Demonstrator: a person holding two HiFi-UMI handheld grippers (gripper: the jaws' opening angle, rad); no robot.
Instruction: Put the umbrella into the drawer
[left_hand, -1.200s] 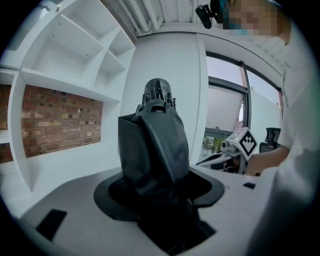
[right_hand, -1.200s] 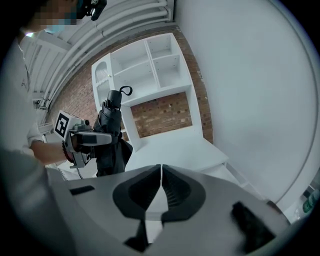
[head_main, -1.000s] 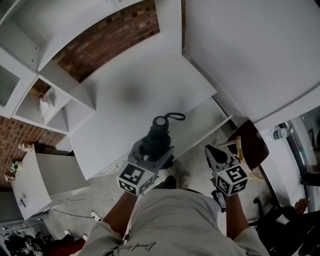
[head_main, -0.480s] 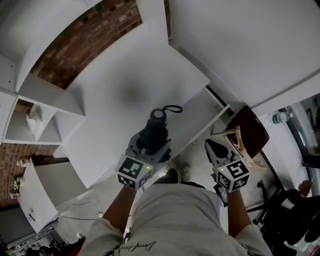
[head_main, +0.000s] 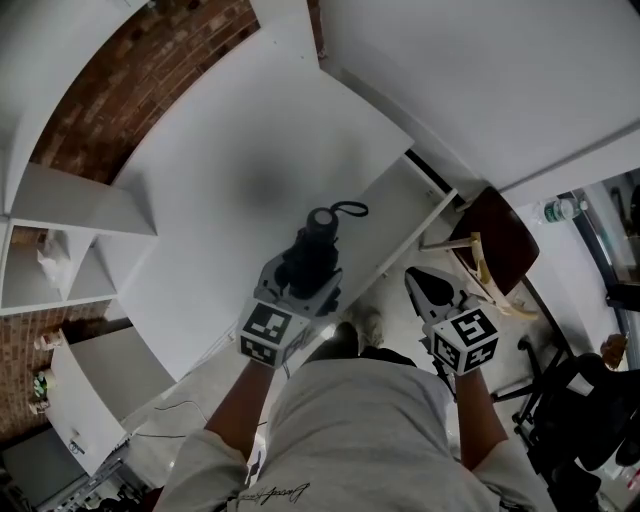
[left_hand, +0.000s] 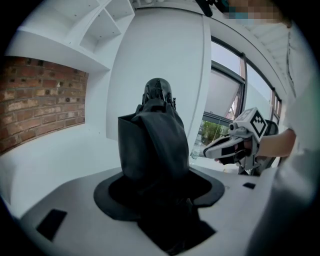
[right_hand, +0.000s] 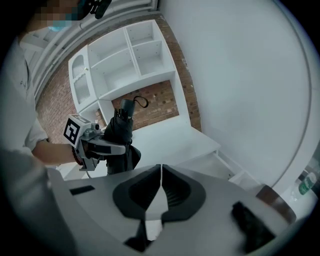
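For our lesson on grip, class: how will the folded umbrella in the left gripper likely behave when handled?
The umbrella likely has a stiff core, since it stands straight out of the jaws. Its loose fabric may squash and slip. The strap could snag.

No legible text or labels

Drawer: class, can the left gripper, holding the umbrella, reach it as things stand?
Probably yes: the drawer stands open just beside the left gripper and its folded umbrella, nothing visible lies between them, and the shut right gripper sits aside.
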